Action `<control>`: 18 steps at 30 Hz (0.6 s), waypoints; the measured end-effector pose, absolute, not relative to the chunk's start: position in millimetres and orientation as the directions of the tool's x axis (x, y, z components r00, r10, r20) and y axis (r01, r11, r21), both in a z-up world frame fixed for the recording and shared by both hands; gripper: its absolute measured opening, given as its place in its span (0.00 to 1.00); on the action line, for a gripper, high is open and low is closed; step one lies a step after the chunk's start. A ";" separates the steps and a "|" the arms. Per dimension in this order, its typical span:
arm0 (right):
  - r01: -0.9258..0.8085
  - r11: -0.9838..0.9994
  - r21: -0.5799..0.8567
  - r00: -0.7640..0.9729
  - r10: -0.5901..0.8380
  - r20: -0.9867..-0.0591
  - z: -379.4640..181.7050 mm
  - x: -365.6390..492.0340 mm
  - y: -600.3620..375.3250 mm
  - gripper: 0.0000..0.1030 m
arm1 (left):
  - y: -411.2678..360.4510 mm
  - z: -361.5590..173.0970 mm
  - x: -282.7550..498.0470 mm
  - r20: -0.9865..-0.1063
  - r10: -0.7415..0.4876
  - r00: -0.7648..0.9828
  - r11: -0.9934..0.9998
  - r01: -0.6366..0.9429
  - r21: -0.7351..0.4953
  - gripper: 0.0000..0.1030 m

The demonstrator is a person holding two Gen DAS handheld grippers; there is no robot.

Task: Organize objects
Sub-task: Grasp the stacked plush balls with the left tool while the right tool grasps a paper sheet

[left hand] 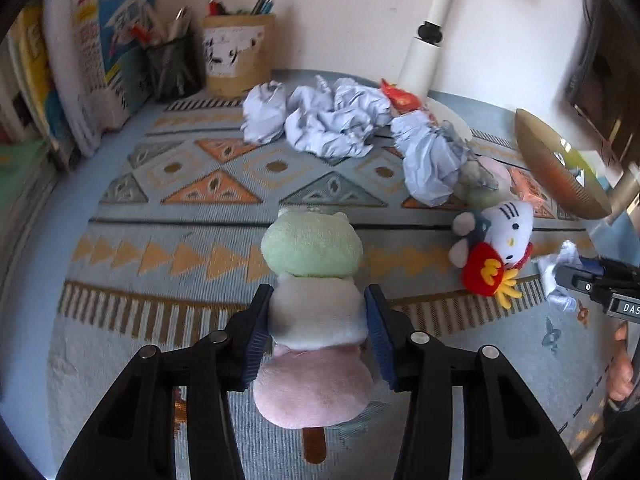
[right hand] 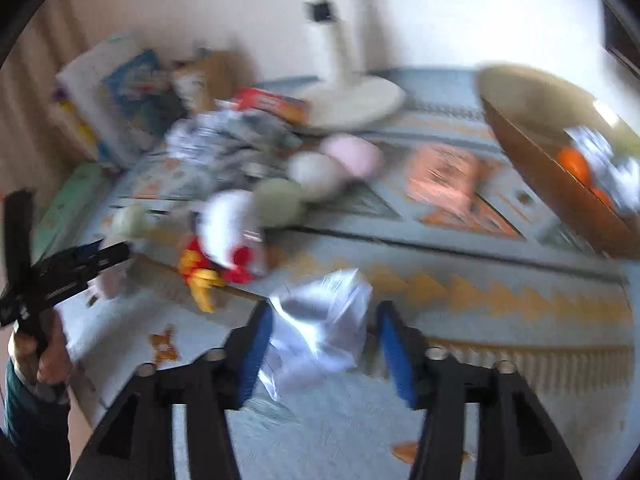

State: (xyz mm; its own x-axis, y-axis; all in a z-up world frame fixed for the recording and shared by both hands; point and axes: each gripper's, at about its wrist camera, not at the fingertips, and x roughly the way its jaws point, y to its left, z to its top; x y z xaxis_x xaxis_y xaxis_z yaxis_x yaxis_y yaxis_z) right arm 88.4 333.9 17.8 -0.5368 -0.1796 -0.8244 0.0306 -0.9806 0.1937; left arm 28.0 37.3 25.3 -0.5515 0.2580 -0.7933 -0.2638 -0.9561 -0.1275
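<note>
We saw the left gripper (left hand: 316, 322) clamped on the white middle of the dango plush (left hand: 316, 320), lower centre of frame | right gripper (right hand: 320, 340) jaws apart around the crumpled paper ball (right hand: 320, 332), contact unclear through blur | wooden bowl (right hand: 532, 152) upper right.

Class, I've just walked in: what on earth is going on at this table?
A person is tidying a cluttered patterned mat with two handheld grippers. The left gripper has its jaws closed on a green, white and pink plush dumpling skewer. The right gripper has a crumpled white paper ball between its jaws; blur hides whether it grips. More crumpled paper is waiting.
</note>
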 end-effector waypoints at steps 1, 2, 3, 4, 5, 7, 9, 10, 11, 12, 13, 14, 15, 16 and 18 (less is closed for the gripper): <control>0.001 -0.979 0.204 -0.541 -0.173 -0.823 17.0 97.7 340.9 0.63 | 36.3 23.2 28.4 -0.792 0.255 -0.554 -0.958 -0.258 -0.128 0.47; -0.022 -0.975 0.221 -0.549 -0.173 -0.818 16.5 108.8 346.2 0.64 | 35.2 19.8 30.1 -0.793 0.253 -0.554 -0.959 -0.251 -0.131 0.48; -0.041 -0.970 0.238 -0.558 -0.176 -0.811 15.0 116.0 348.6 0.65 | 35.1 17.7 29.1 -0.795 0.261 -0.547 -0.958 -0.252 -0.140 0.53; -0.056 -0.959 0.276 -0.565 -0.198 -0.801 11.7 125.4 351.3 0.65 | 33.8 15.9 27.5 -0.800 0.270 -0.535 -0.956 -0.251 -0.155 0.61; -0.058 -0.949 0.310 -0.567 -0.224 -0.793 8.9 129.5 352.2 0.65 | 36.2 16.7 26.2 -0.794 0.276 -0.541 -0.954 -0.258 -0.156 0.69; -0.070 -0.944 0.324 -0.570 -0.228 -0.789 5.9 125.4 346.9 0.79 | 40.9 18.7 25.8 -0.792 0.261 -0.552 -0.956 -0.262 -0.133 0.83; -0.067 -0.947 0.314 -0.573 -0.221 -0.789 8.2 118.1 337.6 0.82 | 45.0 19.8 24.1 -0.790 0.238 -0.565 -0.961 -0.258 -0.104 0.83; -0.066 -0.950 0.305 -0.575 -0.214 -0.790 9.0 111.2 330.0 0.82 | 46.1 17.9 21.9 -0.795 0.216 -0.567 -0.965 -0.248 -0.086 0.82; -0.073 -0.956 0.285 -0.571 -0.194 -0.797 8.5 105.9 324.5 0.82 | 48.2 16.1 20.2 -0.797 0.189 -0.573 -0.969 -0.242 -0.056 0.81; -0.097 -0.970 0.222 -0.551 -0.133 -0.824 5.2 96.0 316.8 0.76 | 51.2 15.0 21.1 -0.794 0.168 -0.584 -0.970 -0.243 -0.026 0.67; -0.100 -0.982 0.163 -0.555 -0.081 -0.828 6.2 95.0 313.6 0.50 | 54.0 12.9 20.6 -0.798 0.155 -0.583 -0.969 -0.247 -0.008 0.44; -0.095 -0.992 0.085 -0.554 -0.018 -0.832 6.7 91.1 307.1 0.51 | 54.4 12.3 19.8 -0.796 0.149 -0.586 -0.969 -0.247 0.000 0.44; -0.083 -0.996 0.031 -0.560 0.021 -0.828 7.8 89.2 303.9 0.51 | 53.5 14.6 21.9 -0.786 0.152 -0.599 -0.970 -0.243 -0.002 0.44; -0.078 -0.997 0.005 -0.594 0.042 -0.803 11.7 91.5 303.7 0.51 | 51.2 17.8 23.2 -0.771 0.161 -0.616 -0.971 -0.241 -0.011 0.44; -0.052 -0.998 0.036 -0.658 0.008 -0.753 18.3 101.4 313.7 0.51 | 43.6 29.2 27.4 -0.717 0.188 -0.671 -0.973 -0.227 -0.043 0.44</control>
